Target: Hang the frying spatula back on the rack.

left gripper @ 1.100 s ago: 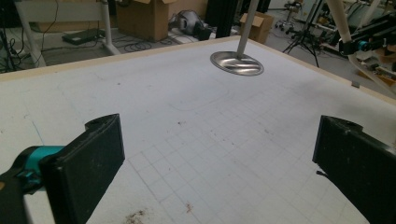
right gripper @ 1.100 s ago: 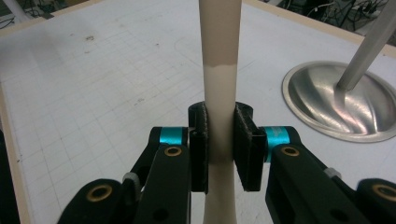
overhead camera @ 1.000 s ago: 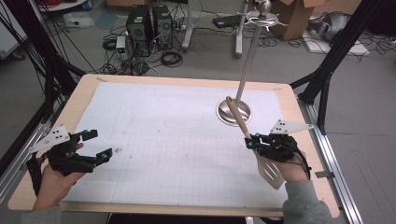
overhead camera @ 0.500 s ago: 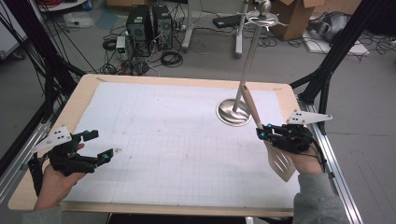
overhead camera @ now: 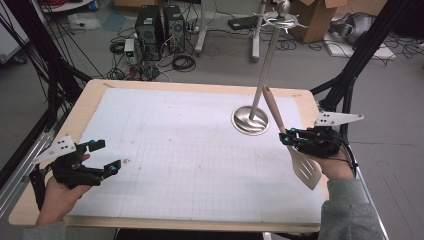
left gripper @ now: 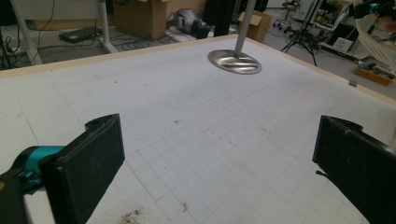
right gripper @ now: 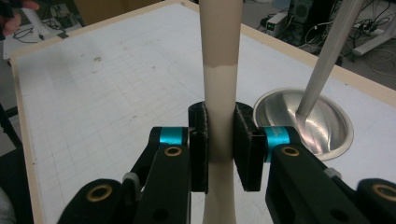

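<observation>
A beige slotted spatula (overhead camera: 295, 150) with a wooden handle hangs above the table's right side, blade low and handle tip up toward the stand. My right gripper (overhead camera: 287, 138) is shut on its neck; in the right gripper view both pads clamp the pale shaft (right gripper: 219, 107). Just behind it, a metal stand (overhead camera: 250, 120) with a round base and a tall pole topped by hooks rises at the table's back right. My left gripper (overhead camera: 105, 156) rests at the front left, open, its jaws wide apart over the bare mat (left gripper: 196, 121).
A white gridded mat (overhead camera: 190, 150) covers the wooden table. Black frame posts flank both sides. On the floor beyond the far edge lie computer towers (overhead camera: 160, 25), cables and cardboard boxes.
My right gripper has lifted the spatula and carried it to the right, its handle swinging more upright beside the stand's pole. The left gripper has stayed put.
</observation>
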Demonstrator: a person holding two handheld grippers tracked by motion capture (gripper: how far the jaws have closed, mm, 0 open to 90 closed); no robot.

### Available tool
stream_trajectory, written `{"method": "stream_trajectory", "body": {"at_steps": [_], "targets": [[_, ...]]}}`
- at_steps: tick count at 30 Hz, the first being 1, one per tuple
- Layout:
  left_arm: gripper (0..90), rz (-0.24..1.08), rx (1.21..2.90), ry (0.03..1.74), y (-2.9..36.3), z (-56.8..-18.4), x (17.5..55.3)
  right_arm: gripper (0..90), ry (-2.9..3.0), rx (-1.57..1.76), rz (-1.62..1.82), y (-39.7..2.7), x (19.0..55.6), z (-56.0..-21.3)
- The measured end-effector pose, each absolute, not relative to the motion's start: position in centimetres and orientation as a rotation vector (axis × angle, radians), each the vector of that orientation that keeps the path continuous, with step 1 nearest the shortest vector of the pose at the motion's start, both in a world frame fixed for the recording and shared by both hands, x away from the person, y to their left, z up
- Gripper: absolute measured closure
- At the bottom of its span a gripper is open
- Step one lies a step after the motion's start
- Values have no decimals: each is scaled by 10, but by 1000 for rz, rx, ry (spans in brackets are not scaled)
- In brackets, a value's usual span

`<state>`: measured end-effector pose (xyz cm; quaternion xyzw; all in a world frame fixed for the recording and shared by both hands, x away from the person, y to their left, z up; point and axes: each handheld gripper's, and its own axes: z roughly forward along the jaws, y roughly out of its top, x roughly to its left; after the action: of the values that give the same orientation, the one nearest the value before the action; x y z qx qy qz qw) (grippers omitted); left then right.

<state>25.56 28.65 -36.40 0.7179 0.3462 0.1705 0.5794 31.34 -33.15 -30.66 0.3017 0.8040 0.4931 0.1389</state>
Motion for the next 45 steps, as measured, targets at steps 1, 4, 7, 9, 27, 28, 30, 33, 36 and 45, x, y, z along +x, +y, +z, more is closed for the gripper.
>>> {"method": "stream_trajectory", "body": {"at_steps": [1,4,7,9,27,28,30,33,36,45], "targets": [[26,399,1681,810,287,-364,256,780,2328,878,1426,-332,314,-306],[26,400,1679,813,287,-365,256,780,2323,876,1432,-333,315,-303],[26,400,1684,814,287,-365,256,780,2322,874,1437,-336,317,-300],[26,399,1684,812,287,-365,257,780,2316,877,1443,-338,319,-298],[26,398,1678,828,291,-368,257,781,2278,932,1456,-358,335,-285],[26,396,1678,829,291,-368,258,780,2273,943,1461,-359,336,-284],[26,393,1676,834,291,-369,258,780,2263,941,1469,-362,338,-284],[26,393,1677,834,292,-370,259,780,2248,943,1485,-366,341,-284],[26,390,1676,840,292,-371,259,781,2248,954,1478,-369,344,-282],[26,381,1664,858,299,-374,259,781,2217,968,1527,-376,355,-276]]}}
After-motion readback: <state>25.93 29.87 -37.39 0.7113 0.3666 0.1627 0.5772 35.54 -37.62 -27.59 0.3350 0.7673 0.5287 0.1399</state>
